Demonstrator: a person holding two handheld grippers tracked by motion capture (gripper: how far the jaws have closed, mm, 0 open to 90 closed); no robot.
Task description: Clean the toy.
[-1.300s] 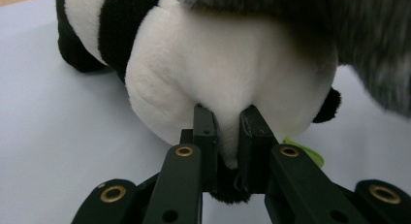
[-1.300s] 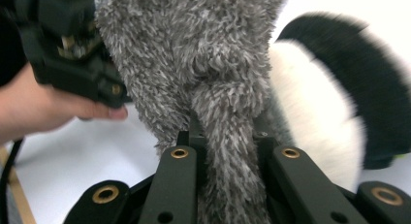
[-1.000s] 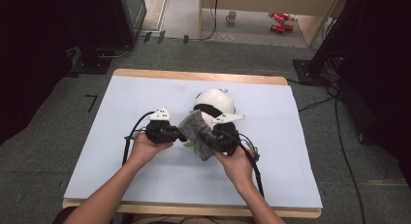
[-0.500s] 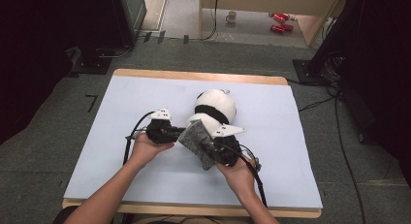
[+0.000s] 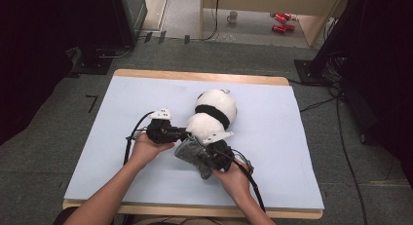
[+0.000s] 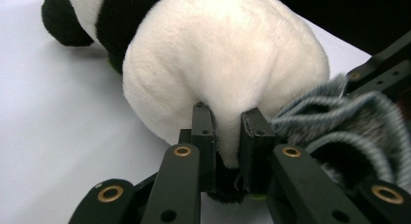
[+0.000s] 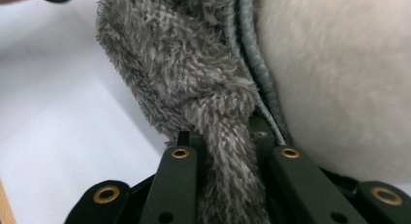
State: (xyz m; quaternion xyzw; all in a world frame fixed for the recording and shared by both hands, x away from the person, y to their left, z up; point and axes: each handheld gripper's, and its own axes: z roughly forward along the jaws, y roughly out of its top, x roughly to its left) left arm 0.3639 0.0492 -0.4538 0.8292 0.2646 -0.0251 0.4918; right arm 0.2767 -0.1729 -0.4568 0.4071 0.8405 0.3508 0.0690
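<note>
A plush panda is seen lying on its side near the middle of the pale blue table cover, its head turned away from the person and its white rump towards them. A grey fuzzy garment, seemingly a small knitted piece, is bunched against that rump on the person's side of the panda. The left gripper is placed at the panda's near end, its jaws pinched on a fold of white plush there. The right gripper is set just behind the panda, its jaws clamped on a twisted hem of the grey garment, whose ribbed edge is pressed against the white fur. The step in hand is judged to be dressing the toy: the garment's opening is being brought to the body. For the next move, the hem would have to be stretched open and drawn over the rump while the panda is held steady.
</note>
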